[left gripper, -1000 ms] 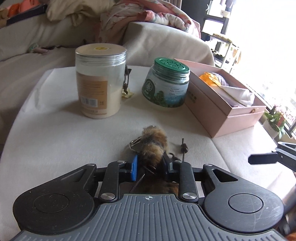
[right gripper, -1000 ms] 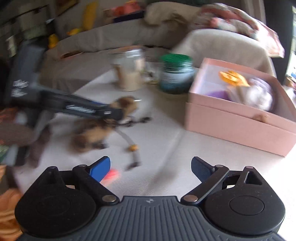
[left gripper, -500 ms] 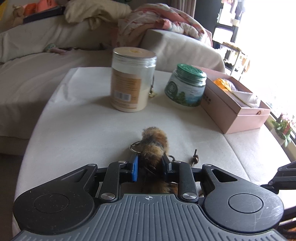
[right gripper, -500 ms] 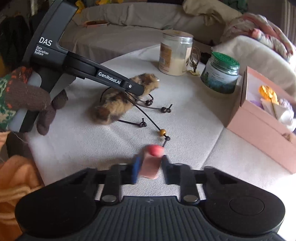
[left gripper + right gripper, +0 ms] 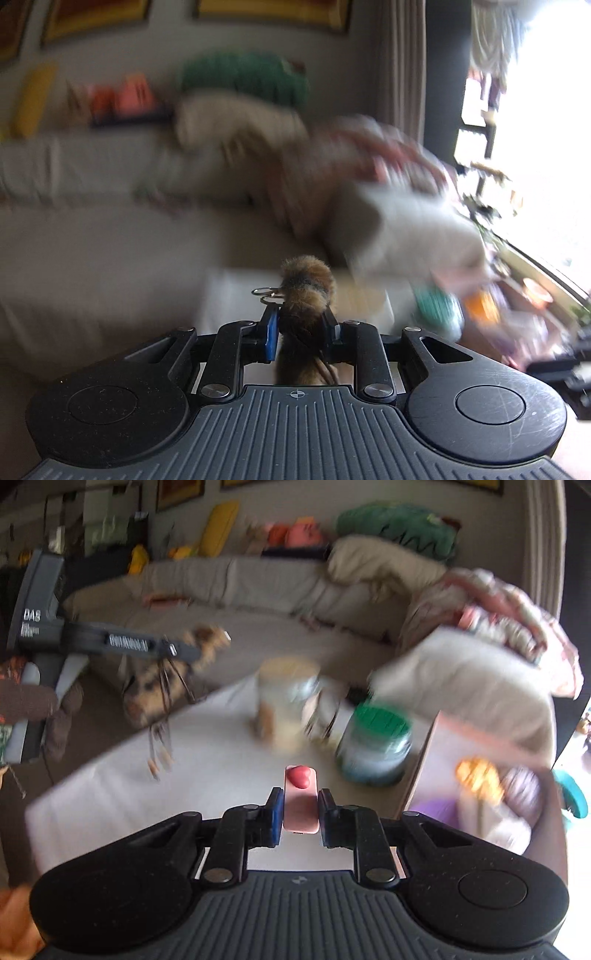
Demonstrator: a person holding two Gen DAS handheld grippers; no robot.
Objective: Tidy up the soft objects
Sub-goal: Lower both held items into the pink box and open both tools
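Left gripper (image 5: 301, 328) clamping furry tail keychain (image 5: 306, 291), right gripper (image 5: 300, 810) pinching pink heart-topped block (image 5: 300, 799), right view alone showing dangling cords (image 5: 159, 746), pink box (image 5: 424, 760)

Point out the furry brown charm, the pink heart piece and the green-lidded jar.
furry brown charm (image 5: 306, 284), left wrist view, on the fur just past the fingers.
pink heart piece (image 5: 300, 801), right wrist view, on its flat pink body below the red heart.
green-lidded jar (image 5: 376, 747), right wrist view, on its blurred side wall.

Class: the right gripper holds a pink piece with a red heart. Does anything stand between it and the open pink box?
Nothing visible does. The pink piece sits clamped in the right gripper, and the pink box lies open just to its right. The green-lidded jar stands farther back, beside the box.
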